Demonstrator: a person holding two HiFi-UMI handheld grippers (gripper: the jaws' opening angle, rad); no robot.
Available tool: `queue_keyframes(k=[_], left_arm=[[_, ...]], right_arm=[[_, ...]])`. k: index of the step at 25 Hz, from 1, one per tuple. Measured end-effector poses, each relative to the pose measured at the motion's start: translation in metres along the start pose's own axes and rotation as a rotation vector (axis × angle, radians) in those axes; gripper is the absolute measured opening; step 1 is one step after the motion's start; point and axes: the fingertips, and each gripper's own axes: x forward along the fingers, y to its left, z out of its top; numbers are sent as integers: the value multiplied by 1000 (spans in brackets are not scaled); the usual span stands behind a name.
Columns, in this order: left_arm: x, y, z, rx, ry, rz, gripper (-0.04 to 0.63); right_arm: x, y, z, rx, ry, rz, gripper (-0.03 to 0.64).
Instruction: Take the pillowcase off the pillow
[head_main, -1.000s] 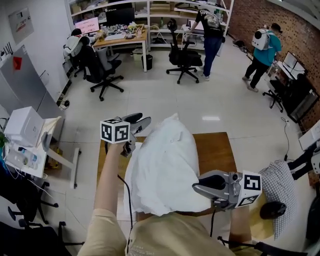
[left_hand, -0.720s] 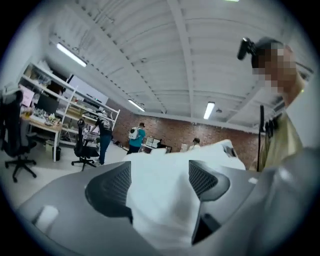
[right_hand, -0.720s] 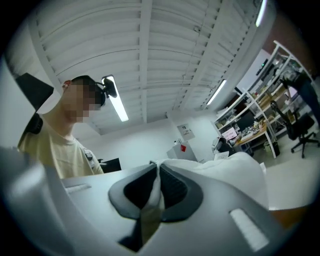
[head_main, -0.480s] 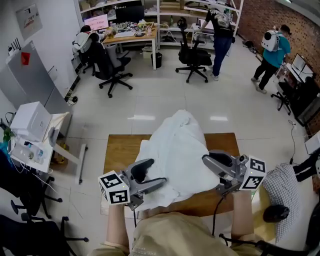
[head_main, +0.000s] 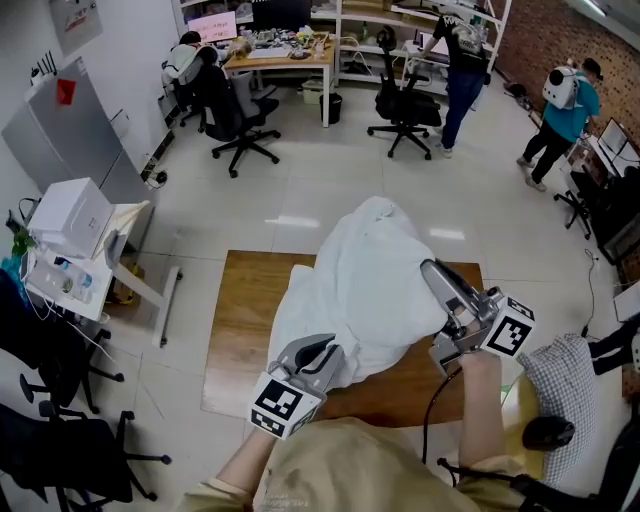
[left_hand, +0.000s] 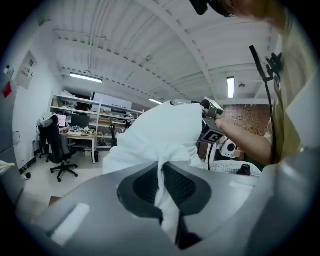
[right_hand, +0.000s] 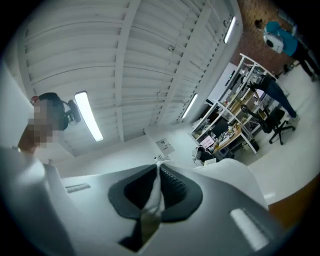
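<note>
Desk (head_main: 238, 330): wooden, set on a tiled floor. It carries only the task's thing.

Pillowcase (head_main: 365, 265): white and still full. It is heaped in a tall mound over the middle and right of the desk, and its near end reaches the desk's front edge. The pillow is fully covered and no bare part of it shows. Which end is the open one cannot be told.

Right gripper (head_main: 433, 270): set against the right flank of the mound, well up its side. Its jaws are brought together on a thin fold of white cloth. Whether only the case or some filling too is caught cannot be told.

Left gripper (head_main: 330, 352): held low at the near end of the mound, by the desk's front edge. Its jaws are clamped on a pinched strip of the pillowcase that runs up between the pads.

Step in hand, as judged: both grips are set on the fabric and the stripping pull has not yet begun, since the case is still wholly on.

Next move, as judged: the two holds need to be drawn apart. The near hold would pull the cloth toward the person while the other bears on the bulk. If both holds have cloth alone, the whole mound is likely just to be dragged. A hold that pins the filling through the case is probably needed first.
</note>
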Motion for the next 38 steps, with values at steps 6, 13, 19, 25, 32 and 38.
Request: queue_keyframes(k=[6,13,19,25,32,38], left_arm=[[30,17,-172,52,140,60,11],[-10,23,-180,-257,-6,-195,72],[-49,138,-69,-352,-135,-220,356],[25,184,51,-423,-337,-347,259],[117,135,30,-359,-35,-578,5],[145,187,-85,-530,164,-245,2]], right_arm=[[-23,-14,29,207,-130,94,14],[-20,10,-19,165,-1,211,14],[-28,71,-48,-110,250,409,15],[-34,108,-72,-209,327,518,15],[-24,123,-90,-264,363,478,17],[-26,158,-105,-298,366,490,15]])
